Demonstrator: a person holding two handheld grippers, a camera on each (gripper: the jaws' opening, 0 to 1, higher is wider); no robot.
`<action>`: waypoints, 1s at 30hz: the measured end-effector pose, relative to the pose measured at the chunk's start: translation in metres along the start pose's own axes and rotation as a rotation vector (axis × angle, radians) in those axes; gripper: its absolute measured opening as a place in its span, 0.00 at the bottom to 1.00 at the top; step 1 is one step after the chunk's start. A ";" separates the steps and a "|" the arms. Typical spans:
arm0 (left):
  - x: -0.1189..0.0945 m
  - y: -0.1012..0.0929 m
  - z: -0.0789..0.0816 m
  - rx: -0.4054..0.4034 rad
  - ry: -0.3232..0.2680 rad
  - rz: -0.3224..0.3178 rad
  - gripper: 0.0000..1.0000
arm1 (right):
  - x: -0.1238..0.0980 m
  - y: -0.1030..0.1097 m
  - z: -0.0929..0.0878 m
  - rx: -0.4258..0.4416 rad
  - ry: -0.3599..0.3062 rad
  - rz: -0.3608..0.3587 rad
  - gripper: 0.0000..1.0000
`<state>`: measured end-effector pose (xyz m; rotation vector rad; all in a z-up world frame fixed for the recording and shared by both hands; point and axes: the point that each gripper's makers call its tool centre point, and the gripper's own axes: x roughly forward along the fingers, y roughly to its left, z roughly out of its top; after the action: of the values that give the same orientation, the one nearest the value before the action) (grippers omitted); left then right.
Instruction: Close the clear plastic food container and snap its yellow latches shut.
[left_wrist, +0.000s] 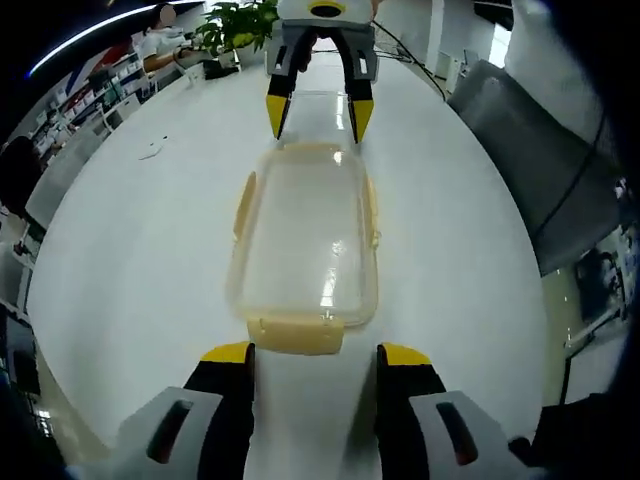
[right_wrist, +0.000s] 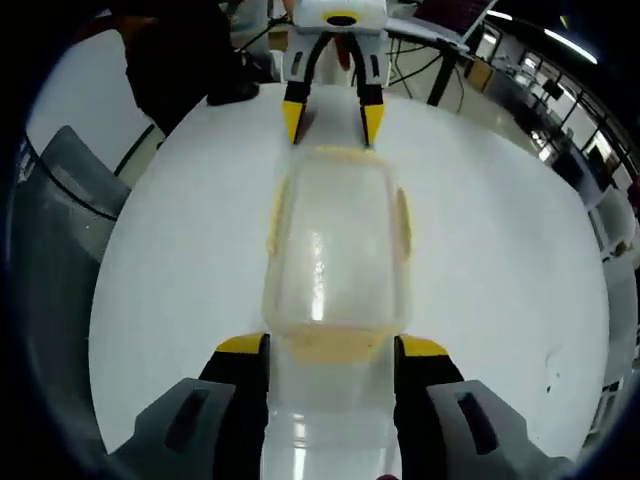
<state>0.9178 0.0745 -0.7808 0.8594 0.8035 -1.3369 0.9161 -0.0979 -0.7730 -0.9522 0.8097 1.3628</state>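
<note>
We see the clear container (left_wrist: 305, 240) with pale yellow latches (left_wrist: 296, 334) lying lidded on the white bench (left_wrist: 140, 260) between our left gripper (left_wrist: 315, 355) and right gripper (right_wrist: 330, 348), fingers spread open.

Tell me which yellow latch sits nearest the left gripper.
The end latch, just beyond the left gripper, between its jaw tips. The side latches lie farther along the container; the opposite end faces the right gripper.

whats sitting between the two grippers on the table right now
The clear plastic food container with its yellow latches lies lengthwise between the left gripper and the right gripper, in the left gripper view. The right gripper view shows the same.
</note>
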 end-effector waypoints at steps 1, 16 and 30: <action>0.001 0.000 0.000 0.002 -0.001 -0.002 0.43 | 0.000 0.000 -0.001 0.000 0.005 0.000 0.47; 0.005 0.007 0.004 -0.016 -0.021 0.006 0.37 | 0.010 0.000 -0.008 0.017 0.057 0.028 0.46; 0.002 0.011 0.015 -0.002 -0.036 0.037 0.39 | 0.011 0.000 -0.008 0.029 0.052 0.036 0.46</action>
<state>0.9291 0.0604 -0.7745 0.8428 0.7578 -1.3147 0.9173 -0.1007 -0.7869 -0.9574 0.8879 1.3586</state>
